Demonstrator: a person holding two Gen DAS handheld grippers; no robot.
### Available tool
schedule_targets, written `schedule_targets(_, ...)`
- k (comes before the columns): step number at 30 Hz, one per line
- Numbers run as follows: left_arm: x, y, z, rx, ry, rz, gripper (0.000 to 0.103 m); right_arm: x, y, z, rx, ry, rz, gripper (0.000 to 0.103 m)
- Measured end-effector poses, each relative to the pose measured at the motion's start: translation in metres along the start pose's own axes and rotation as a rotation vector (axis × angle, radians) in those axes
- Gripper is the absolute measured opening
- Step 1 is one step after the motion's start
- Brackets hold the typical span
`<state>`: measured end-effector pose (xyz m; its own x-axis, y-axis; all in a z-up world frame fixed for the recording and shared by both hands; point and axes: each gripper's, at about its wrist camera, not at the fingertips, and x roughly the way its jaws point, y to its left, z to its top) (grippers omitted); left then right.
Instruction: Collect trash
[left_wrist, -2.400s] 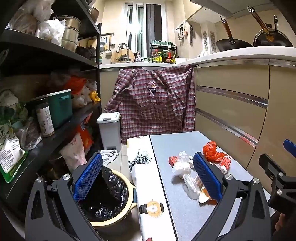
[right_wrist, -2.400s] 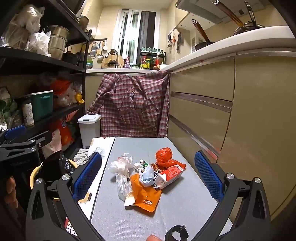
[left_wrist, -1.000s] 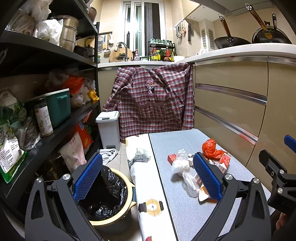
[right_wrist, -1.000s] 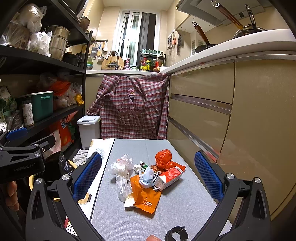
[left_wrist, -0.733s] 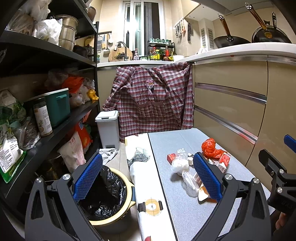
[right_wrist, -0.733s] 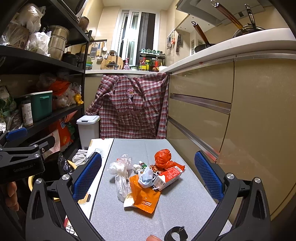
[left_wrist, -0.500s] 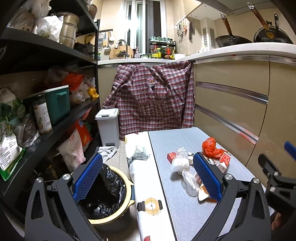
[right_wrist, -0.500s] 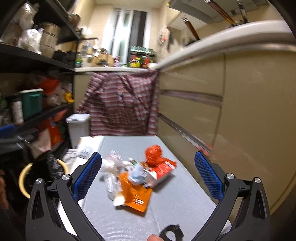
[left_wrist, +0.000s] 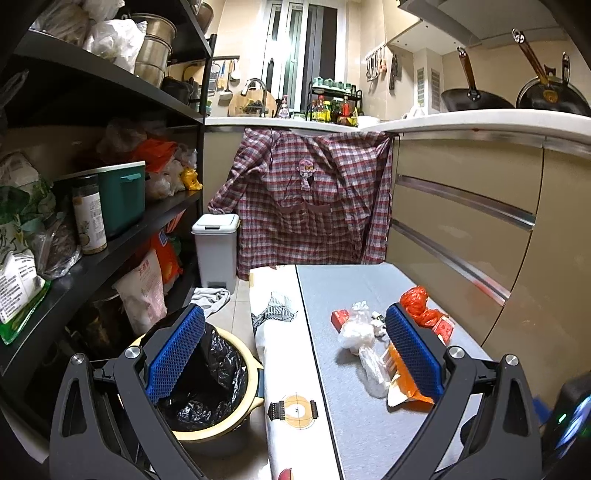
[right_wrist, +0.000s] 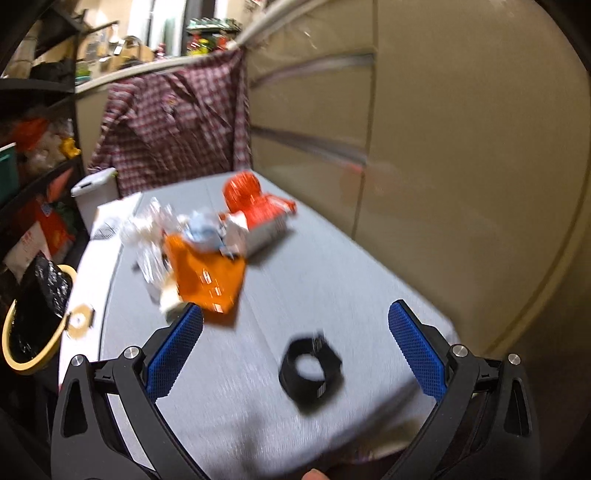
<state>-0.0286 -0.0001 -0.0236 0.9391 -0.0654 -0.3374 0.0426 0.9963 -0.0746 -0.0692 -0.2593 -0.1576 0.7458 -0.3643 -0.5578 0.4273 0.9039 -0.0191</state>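
A heap of trash lies on the grey table (left_wrist: 354, 424): an orange wrapper (right_wrist: 207, 280), a red crumpled bag (right_wrist: 242, 194), a red and white carton (right_wrist: 264, 225), clear plastic bags (left_wrist: 356, 332) and a pale blue wad (right_wrist: 203, 232). A yellow bin with a black liner (left_wrist: 207, 384) stands on the floor left of the table; it also shows in the right wrist view (right_wrist: 33, 321). My left gripper (left_wrist: 291, 354) is open and empty, above the table's left edge. My right gripper (right_wrist: 293, 347) is open and empty, tilted down over the table's near end. The right view is blurred.
A black ring (right_wrist: 310, 369) lies on the table between the right fingers. Black shelves (left_wrist: 92, 258) full of goods line the left. Beige cabinet drawers (left_wrist: 472, 221) run along the right. A plaid shirt (left_wrist: 306, 199) and a small white pedal bin (left_wrist: 216, 251) stand behind.
My right gripper has swung down and tilted towards the table, so the trash heap and black ring now sit higher and larger in its view. My left gripper has barely moved.
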Motion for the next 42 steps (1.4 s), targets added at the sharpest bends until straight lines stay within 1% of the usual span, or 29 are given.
schedule_targets(2,-0.003,0.002,0.001,-0.008,-0.004,-0.008,0.095,0.008,0.000,-0.011,0.013,0.047,-0.007,0.098)
schedule_targets(5,-0.005,0.006,0.004,-0.019,-0.006,-0.019,0.095,0.014,0.003,-0.014,0.012,0.031,-0.040,0.098)
schedule_targets(6,-0.007,0.007,0.004,-0.020,-0.009,-0.020,0.095,0.017,0.005,-0.014,0.007,0.028,-0.045,0.096)
schedule_targets(7,-0.008,0.008,0.005,-0.022,-0.012,-0.021,0.095,0.022,0.010,-0.015,-0.007,0.023,-0.056,0.088)
schedule_targets(8,-0.008,0.009,0.005,-0.025,-0.015,-0.020,0.095,0.029,0.014,-0.016,-0.025,0.023,-0.064,0.084)
schedule_targets(10,-0.009,0.012,0.006,-0.031,-0.016,-0.018,0.095,0.045,0.020,-0.018,-0.049,0.053,-0.074,0.072)
schedule_targets(12,-0.009,0.014,0.006,-0.040,-0.012,-0.016,0.095,0.056,0.019,-0.021,-0.051,0.083,-0.089,0.066)
schedule_targets(14,-0.008,0.017,0.006,-0.048,-0.007,-0.015,0.095,0.068,0.019,-0.026,-0.054,0.127,-0.100,0.063)
schedule_targets(15,-0.008,0.018,0.006,-0.051,-0.006,-0.014,0.095,0.072,0.019,-0.027,-0.054,0.142,-0.104,0.058)
schedule_targets(17,-0.007,0.019,0.007,-0.055,-0.004,-0.012,0.095,0.074,0.019,-0.028,-0.060,0.140,-0.113,0.049)
schedule_targets(18,-0.007,0.019,0.007,-0.055,-0.002,-0.010,0.095,0.075,0.020,-0.028,-0.069,0.138,-0.109,0.034)
schedule_targets(19,-0.006,0.019,0.007,-0.056,0.000,-0.008,0.095,0.077,0.021,-0.028,-0.077,0.153,-0.079,0.013)
schedule_targets(20,-0.005,0.020,0.007,-0.056,0.002,-0.007,0.095,0.079,0.022,-0.029,-0.075,0.162,-0.055,0.008)
schedule_targets(21,-0.004,0.019,0.007,-0.057,0.004,-0.006,0.095,0.078,0.022,-0.030,-0.078,0.160,-0.049,0.005)
schedule_targets(23,-0.003,0.019,0.006,-0.055,0.007,-0.003,0.095,0.071,0.025,-0.026,-0.093,0.125,-0.024,0.004)
schedule_targets(26,-0.002,0.019,0.006,-0.051,0.009,0.004,0.095,0.054,0.030,-0.016,-0.111,0.053,0.006,0.003)
schedule_targets(29,0.001,0.020,0.005,-0.051,0.015,0.011,0.095,0.032,0.025,-0.001,-0.095,-0.016,0.048,0.003)
schedule_targets(32,0.002,0.021,0.004,-0.051,0.018,0.020,0.095,0.006,0.014,0.018,-0.041,-0.082,0.129,0.003)
schedule_targets(37,0.008,0.021,0.003,-0.050,0.032,0.024,0.095,-0.031,-0.002,0.044,-0.005,-0.172,0.241,0.003)
schedule_targets(40,0.014,0.016,0.001,-0.041,0.051,0.010,0.095,-0.043,-0.007,0.059,-0.016,-0.205,0.266,0.003)
schedule_targets(42,0.020,0.010,-0.002,-0.022,0.066,-0.003,0.095,-0.045,-0.008,0.069,-0.034,-0.208,0.257,0.003)
